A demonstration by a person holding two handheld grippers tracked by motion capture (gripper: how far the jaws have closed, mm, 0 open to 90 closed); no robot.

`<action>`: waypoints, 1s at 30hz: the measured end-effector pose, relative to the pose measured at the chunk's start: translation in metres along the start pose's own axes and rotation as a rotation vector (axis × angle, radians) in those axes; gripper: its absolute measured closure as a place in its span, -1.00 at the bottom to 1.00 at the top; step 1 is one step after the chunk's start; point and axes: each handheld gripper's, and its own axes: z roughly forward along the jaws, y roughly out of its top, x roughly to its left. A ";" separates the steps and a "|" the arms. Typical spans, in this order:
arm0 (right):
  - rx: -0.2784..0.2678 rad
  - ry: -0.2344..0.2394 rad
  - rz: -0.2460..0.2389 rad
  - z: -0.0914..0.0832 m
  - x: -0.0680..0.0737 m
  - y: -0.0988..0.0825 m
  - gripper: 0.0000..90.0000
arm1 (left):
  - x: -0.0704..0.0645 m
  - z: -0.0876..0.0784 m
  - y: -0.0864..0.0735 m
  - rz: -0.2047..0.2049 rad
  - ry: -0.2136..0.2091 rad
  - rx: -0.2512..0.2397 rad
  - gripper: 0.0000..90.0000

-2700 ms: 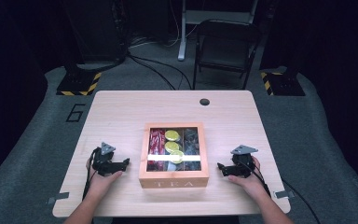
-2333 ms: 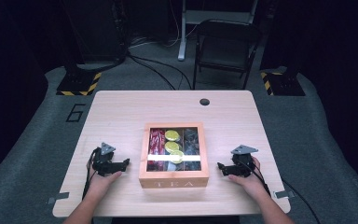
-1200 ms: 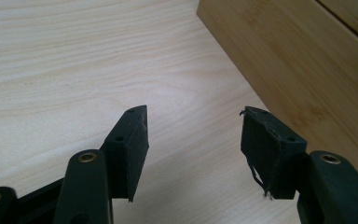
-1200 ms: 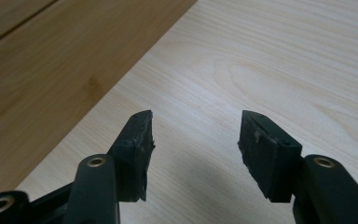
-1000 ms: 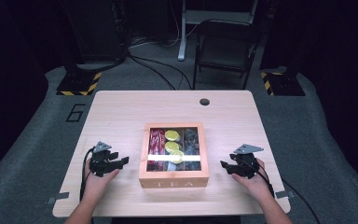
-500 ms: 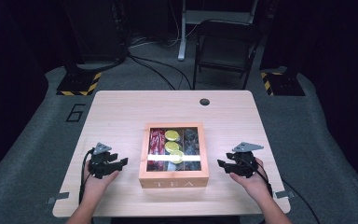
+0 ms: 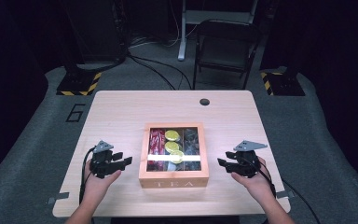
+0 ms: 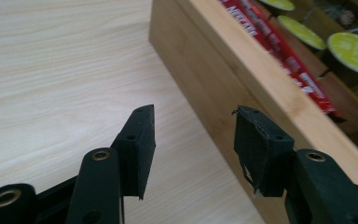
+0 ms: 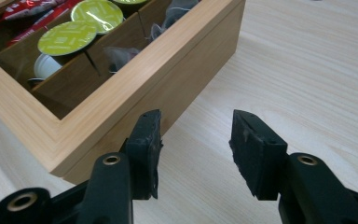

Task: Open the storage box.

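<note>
The bamboo tea box point(image 7: 174, 156) sits unmoved mid-table point(image 7: 121, 112). Compared with a second ago, the left gripper point(image 7: 123, 160) and right gripper point(image 7: 222, 163) flank it slightly higher, jaws just narrowed, apart and empty. Inside lie red sachets point(image 7: 156, 140), green capsules point(image 7: 171, 135) and dark teabags point(image 7: 191, 139).

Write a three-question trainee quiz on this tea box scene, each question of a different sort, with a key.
1. True or false: the left gripper has something clamped between its jaws.
2. Which compartment of the wooden tea box holds the red packets, seen from the high view: A left, B middle, C right?
3. Fill in: the right gripper hangs beside the box's ___ side, as the person sees it.

Key
1. False; the jaws stand apart with nothing between them.
2. A.
3. Right.
</note>
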 end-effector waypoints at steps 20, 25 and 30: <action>-0.014 0.044 -0.089 -0.016 0.034 -0.004 0.14 | -0.038 -0.026 -0.003 0.105 -0.038 -0.027 0.04; -0.027 0.039 -0.102 -0.019 0.043 -0.006 0.23 | -0.040 -0.031 -0.009 0.100 -0.043 -0.044 0.00; -0.046 0.048 -0.105 -0.020 0.046 -0.012 0.43 | -0.041 -0.029 -0.016 0.096 -0.060 -0.051 0.07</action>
